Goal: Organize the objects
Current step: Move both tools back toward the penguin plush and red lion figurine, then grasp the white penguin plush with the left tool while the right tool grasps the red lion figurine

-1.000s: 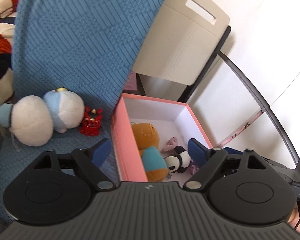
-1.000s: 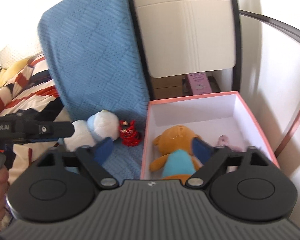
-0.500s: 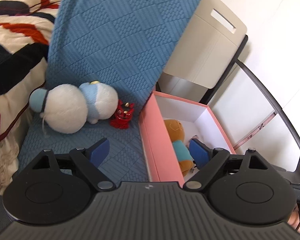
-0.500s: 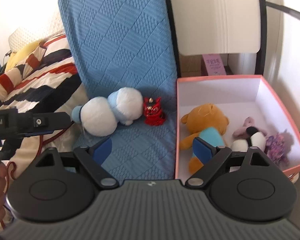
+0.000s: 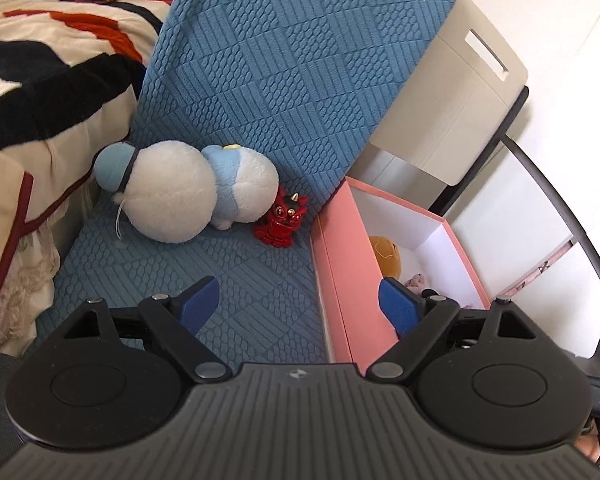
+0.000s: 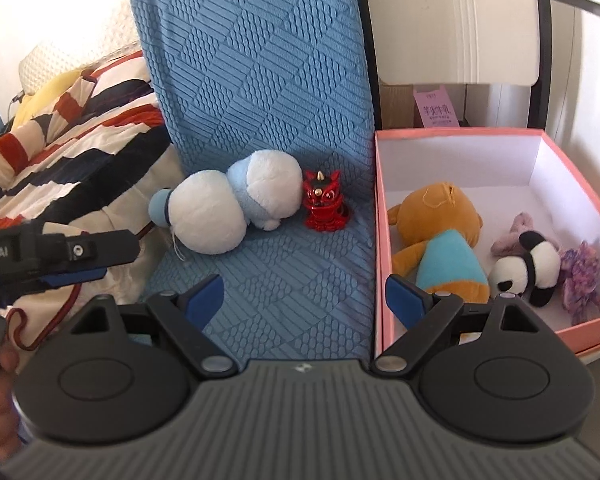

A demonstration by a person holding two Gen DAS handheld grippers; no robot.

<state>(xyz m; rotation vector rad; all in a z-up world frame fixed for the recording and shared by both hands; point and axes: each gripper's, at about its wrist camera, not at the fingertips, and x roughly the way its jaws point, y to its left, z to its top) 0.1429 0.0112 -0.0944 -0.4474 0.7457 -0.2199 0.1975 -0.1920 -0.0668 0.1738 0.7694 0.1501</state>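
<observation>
Outstanding: white-and-blue round plush toy (image 6: 224, 210) and small red lion figurine (image 6: 322, 204), left of the pink cardboard box (image 6: 460, 133). Your left gripper (image 5: 296, 304) and right gripper (image 6: 304, 294) were wide apart, empty, ready to collect.

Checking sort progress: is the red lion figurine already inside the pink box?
No, the red lion figurine stands on the blue seat cover beside the white-and-blue plush, outside the pink box.
</observation>
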